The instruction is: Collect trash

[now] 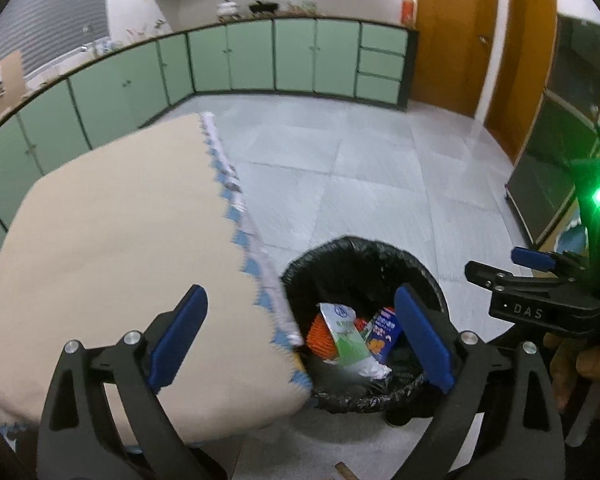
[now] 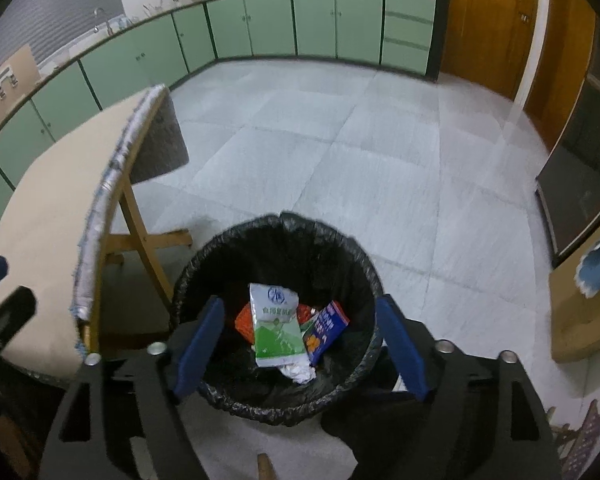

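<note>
Both our left tongs [image 1: 300, 344] and right tongs [image 2: 300, 344] gape wide and empty directly above the bin [image 2: 220, 248], whose bagged trash [image 2: 278, 324] lies straight below, right nearer.

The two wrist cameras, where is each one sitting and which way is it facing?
Left wrist: on the left gripper, above the cloth-covered table edge, looking down and forward at the trash bin; its open blue fingers, the right gripper and a hand show.
Right wrist: on the right gripper, right above the bin, looking down into it; its open fingers show.
Shared: bin, green-and-white bag, blue box, green cabinets.
</note>
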Motion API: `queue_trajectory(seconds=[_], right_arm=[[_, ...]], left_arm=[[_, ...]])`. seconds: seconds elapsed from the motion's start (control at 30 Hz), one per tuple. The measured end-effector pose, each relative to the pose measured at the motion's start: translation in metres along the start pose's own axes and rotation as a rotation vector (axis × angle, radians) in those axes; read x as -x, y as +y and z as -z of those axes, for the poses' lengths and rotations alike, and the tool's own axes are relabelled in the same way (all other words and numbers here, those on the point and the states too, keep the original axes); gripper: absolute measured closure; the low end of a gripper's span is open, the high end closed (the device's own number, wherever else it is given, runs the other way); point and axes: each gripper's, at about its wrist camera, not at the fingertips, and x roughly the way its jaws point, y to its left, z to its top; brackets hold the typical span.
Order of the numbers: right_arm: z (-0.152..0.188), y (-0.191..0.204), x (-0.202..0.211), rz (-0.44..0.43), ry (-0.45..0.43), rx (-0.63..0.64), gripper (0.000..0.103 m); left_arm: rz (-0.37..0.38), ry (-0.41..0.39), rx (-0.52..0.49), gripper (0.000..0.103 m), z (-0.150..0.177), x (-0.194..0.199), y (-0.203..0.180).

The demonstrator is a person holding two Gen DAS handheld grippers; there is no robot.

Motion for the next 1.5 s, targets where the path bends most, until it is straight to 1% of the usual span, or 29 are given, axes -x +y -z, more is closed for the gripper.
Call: queue_trajectory(seconds=[0.13, 0.2, 0.3, 0.37, 0.4, 0.47, 0.53, 0.6, 0.7, 0.77, 0.83, 0.87, 1.0, 1.07, 1.13, 1.2, 1.33, 1.5], right_arm=[[-0.009, 0.013, 0.047, 0.040, -0.091, 0.022, 0.006], [-0.015, 0.022, 0.077, 0.080, -0.156, 0.032, 0.006], [-0.020, 0.038, 0.115, 0.163, -0.236, 0.043, 0.006], [-0.021, 0.047, 0.136, 0.183, -0.278, 0.048, 0.006], [-0.020, 0.052, 0.151, 0.189, -0.305, 0.046, 0.006], [-0.017, 0.056, 0.174, 0.148, -0.341, 0.035, 0.006], [-0.010, 0.056, 0.201, 0.088, -0.381, 0.011, 0.006], [-0.004, 0.057, 0.226, 0.049, -0.406, -0.009, 0.006], [0.002, 0.063, 0.253, 0.056, -0.434, 0.023, 0.006], [0.012, 0.069, 0.276, 0.084, -0.500, 0.046, 0.006], [0.019, 0.074, 0.293, 0.099, -0.538, 0.052, 0.006], [0.023, 0.075, 0.301, 0.092, -0.549, 0.050, 0.006], [0.036, 0.078, 0.320, 0.090, -0.582, 0.040, 0.006], [0.040, 0.079, 0.325, 0.096, -0.599, 0.035, 0.006], [0.039, 0.079, 0.331, 0.079, -0.609, 0.024, 0.006], [0.038, 0.079, 0.334, 0.069, -0.621, 0.010, 0.006], [0.034, 0.080, 0.338, 0.069, -0.639, -0.001, 0.006], [0.033, 0.090, 0.339, 0.080, -0.663, 0.010, 0.006]], left_arm=[[-0.048, -0.094, 0.005, 0.007, -0.007, 0.055, 0.010], [-0.073, -0.126, 0.014, 0.006, -0.009, 0.077, 0.013], [-0.107, -0.165, 0.052, 0.006, -0.013, 0.118, 0.021], [-0.103, -0.182, 0.075, 0.006, -0.015, 0.138, 0.025], [-0.112, -0.204, 0.085, 0.006, -0.016, 0.153, 0.027], [-0.144, -0.242, 0.084, 0.006, -0.014, 0.175, 0.031], [-0.189, -0.286, 0.073, 0.006, -0.012, 0.201, 0.030], [-0.201, -0.313, 0.077, 0.006, -0.009, 0.224, 0.032], [-0.218, -0.366, 0.120, 0.006, -0.003, 0.262, 0.038], [-0.230, -0.404, 0.148, 0.006, 0.002, 0.289, 0.041], [-0.250, -0.437, 0.166, 0.006, 0.009, 0.313, 0.041], [-0.265, -0.448, 0.167, 0.006, 0.013, 0.324, 0.040], [-0.313, -0.464, 0.147, 0.006, 0.023, 0.348, 0.033], [-0.343, -0.474, 0.159, 0.006, 0.026, 0.358, 0.033], [-0.360, -0.479, 0.182, 0.006, 0.027, 0.365, 0.036], [-0.384, -0.482, 0.205, 0.006, 0.025, 0.367, 0.041], [-0.401, -0.479, 0.248, 0.006, 0.018, 0.368, 0.050], [-0.409, -0.490, 0.245, 0.006, 0.009, 0.365, 0.047]])
